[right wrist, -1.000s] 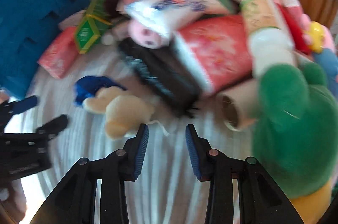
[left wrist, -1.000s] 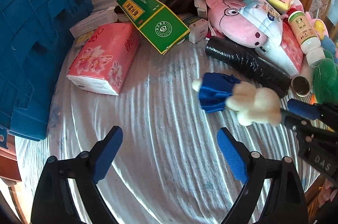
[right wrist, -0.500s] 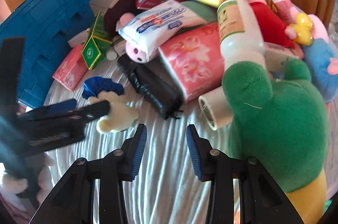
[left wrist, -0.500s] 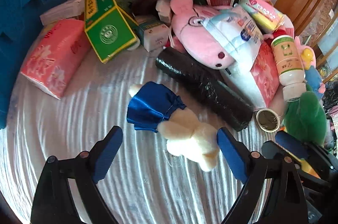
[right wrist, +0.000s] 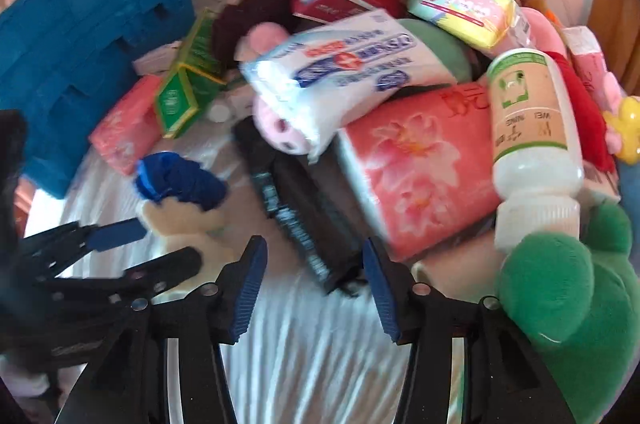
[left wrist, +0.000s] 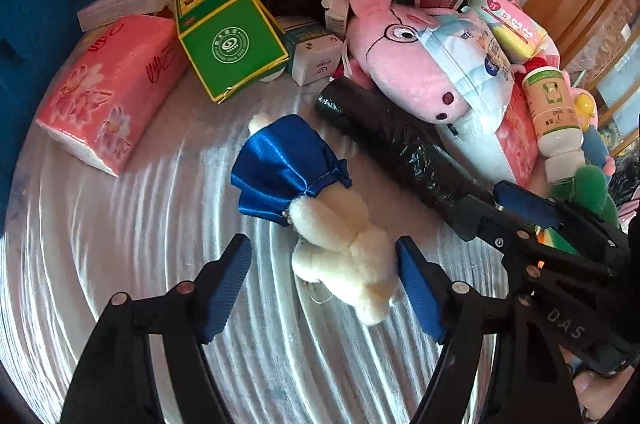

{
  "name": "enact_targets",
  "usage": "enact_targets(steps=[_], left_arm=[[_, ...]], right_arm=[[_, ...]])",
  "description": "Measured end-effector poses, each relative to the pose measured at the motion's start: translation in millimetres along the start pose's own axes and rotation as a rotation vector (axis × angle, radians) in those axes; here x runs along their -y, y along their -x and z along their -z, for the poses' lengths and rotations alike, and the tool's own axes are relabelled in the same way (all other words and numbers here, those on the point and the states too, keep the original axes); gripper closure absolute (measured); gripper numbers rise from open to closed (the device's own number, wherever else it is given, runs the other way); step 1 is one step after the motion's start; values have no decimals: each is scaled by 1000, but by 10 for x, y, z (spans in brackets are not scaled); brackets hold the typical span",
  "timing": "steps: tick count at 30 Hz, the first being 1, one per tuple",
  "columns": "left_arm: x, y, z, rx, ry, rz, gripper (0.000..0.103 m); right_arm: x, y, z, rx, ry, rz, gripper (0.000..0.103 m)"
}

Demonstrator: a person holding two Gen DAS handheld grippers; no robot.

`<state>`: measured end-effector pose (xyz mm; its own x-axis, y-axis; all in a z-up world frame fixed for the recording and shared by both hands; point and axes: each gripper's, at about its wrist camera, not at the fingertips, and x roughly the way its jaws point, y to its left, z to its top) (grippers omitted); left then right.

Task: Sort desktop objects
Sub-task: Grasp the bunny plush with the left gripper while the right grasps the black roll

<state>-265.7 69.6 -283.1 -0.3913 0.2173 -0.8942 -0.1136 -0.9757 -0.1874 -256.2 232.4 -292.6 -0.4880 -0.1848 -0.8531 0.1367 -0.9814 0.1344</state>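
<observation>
Two tongs over one crowded desk (left wrist: 120, 244), so risks first, biggest item down. Blue crate (left wrist: 48, 4) stands at the far left, well apart from both tongs; I take it as a likely drop bin, only a guess. The heap at the back is the main hazard: pink pig plush (left wrist: 404, 64), green carton (left wrist: 224, 24), pink tissue pack (left wrist: 108, 88) and white bottle (left wrist: 554, 116) lean on each other, and a nudge could slide them onto the clear patch. Black bag roll (left wrist: 400, 148) lies just beside the target with its near end between my right tongs (right wrist: 314, 286); those jaws are opening and, as far as the blurred view shows, not pressing on it. If they catch it, it may roll into the toy.

Target is the small cream plush in a blue satin skirt (left wrist: 320, 216), lying on the desk in front of the heap. Left tongs (left wrist: 322, 284) are about half open and closing, holding nothing yet; the toy's cream end sits between the blue pads, close against the right-hand one, with a clear gap on the left. Off-centre like that, I judge the closing pads could push the soft body sideways or pinch only fluff. Right tongs hang close beside my left, so a bump is possible.
</observation>
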Motion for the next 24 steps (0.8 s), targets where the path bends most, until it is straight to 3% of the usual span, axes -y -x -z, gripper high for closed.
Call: enact_targets(steps=[4,7,9,11,13,15,17,18,19,20,24], left_arm=[[41,-42,-45,-2,-54,-24,31],[-20,77,-38,28,-116,-139,38],[-117,117,-54,26,-131,-170,38],[-214,110,-97,11,-110,-155,37],[-284,86,-139,-7,-60,-121,36],[-302,22,-152,-36,-18,-96,36],[-263,-104,-129,-75,-27,-120,37],[-222,-106,-121,-54,-46,-144,37],[-200,-109,-129,-47,-54,-148,41],[-205,-101,-153,-40,-45,-132,53],[-290,-32,-314,19,-56,-230,53]], right_arm=[[-12,-104,-7,-50,23,-24,55],[-155,-82,47,-108,46,-131,65],[-294,-26,86,-108,95,-159,67],[-375,5,65,-90,119,-139,66],[-389,1,11,-77,112,-124,53],[-372,-30,-58,-78,103,-115,48],[-385,-70,-90,-86,101,-108,48],[-386,-105,-113,-96,100,-99,49],[-364,-142,-121,-108,100,-88,49],[-365,-190,-148,-119,101,-82,49],[-417,-274,-197,-132,119,-78,51]])
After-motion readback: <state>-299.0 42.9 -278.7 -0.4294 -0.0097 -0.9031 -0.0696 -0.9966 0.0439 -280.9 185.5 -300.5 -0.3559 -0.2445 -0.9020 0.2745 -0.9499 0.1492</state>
